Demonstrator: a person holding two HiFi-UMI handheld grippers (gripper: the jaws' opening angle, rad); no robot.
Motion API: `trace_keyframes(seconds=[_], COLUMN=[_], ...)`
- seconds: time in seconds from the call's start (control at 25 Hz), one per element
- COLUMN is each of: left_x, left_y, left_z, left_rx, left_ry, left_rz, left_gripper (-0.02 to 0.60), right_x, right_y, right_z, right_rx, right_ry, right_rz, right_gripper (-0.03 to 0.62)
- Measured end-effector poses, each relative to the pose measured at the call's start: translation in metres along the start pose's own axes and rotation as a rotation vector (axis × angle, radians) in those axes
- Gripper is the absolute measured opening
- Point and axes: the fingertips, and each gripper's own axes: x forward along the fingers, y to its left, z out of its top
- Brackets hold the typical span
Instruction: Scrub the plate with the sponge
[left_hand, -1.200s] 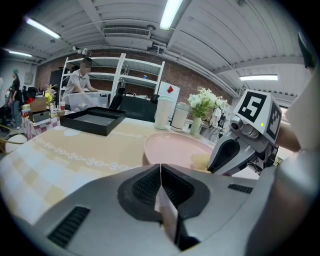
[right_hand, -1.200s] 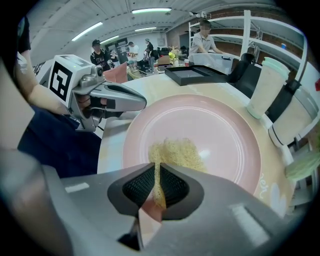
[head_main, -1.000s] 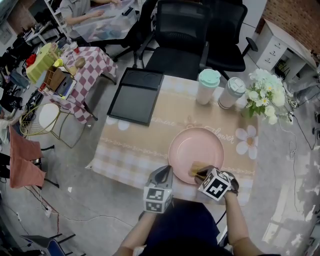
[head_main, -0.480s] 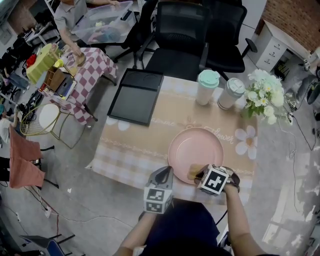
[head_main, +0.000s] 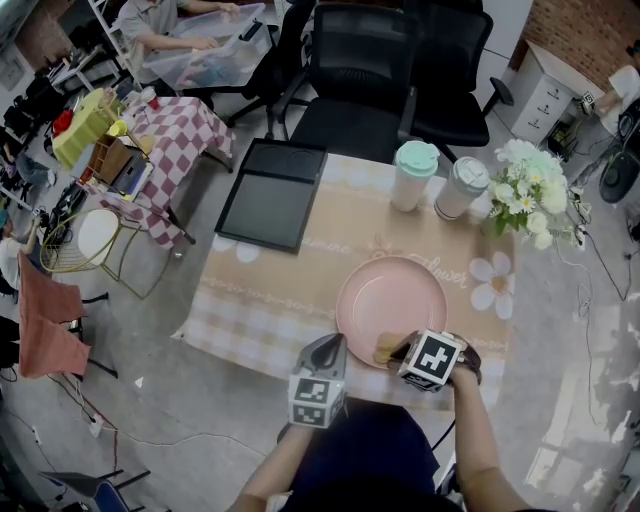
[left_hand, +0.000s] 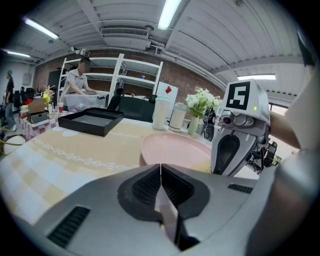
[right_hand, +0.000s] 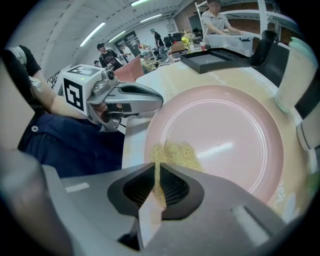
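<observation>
R hand-held gripper (right_hand: 159, 172) pinches sponge (right_hand: 175, 152), which lies flat on near part of plate (head_main: 392, 295); forearm reaches in from near side, tool angled to person's left. L hand-held gripper (left_hand: 160, 167), jaws pressed together w/ nothing between, points forward over counter (head_main: 270, 290) edge, just beside plate.

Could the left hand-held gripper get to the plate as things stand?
Probably yes. The left hand-held gripper, shut and empty, is beside the near rim of the plate with only bare cloth between; the right hand-held gripper pinches the sponge farther right.
</observation>
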Motion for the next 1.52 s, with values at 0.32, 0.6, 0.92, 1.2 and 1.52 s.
trace_keyframes(seconds=[0.32,0.6,0.92,1.2,1.52], left_x=[0.0,-0.001,0.0,0.002,0.005], left_y=[0.0,0.0,-0.005,-0.011,-0.014], left_z=[0.001,0.001,0.001,0.002,0.0], left_rx=[0.001,0.002,0.004,0.013,0.019], left_ry=[0.001,0.004,-0.003,-0.006,0.003], left_rz=[-0.005,-0.008,-0.013,-0.026,-0.034], left_gripper=[0.012,0.012,0.012,0.012,0.012], right_x=[-0.019,-0.051,-0.075,-0.081,-0.061], right_y=[0.003,-0.028,-0.081,-0.118,-0.144], right_z=[0.009,0.01,0.01,0.021,0.022], right_rx=[0.001,0.015,-0.021,-0.141,-0.18], right_ry=[-0.072,-0.103,-0.093,-0.077,-0.011], right_rz=[-0.017,-0.193,-0.447,-0.62,-0.662], right_gripper=[0.032,0.032,0.032,0.032,0.032])
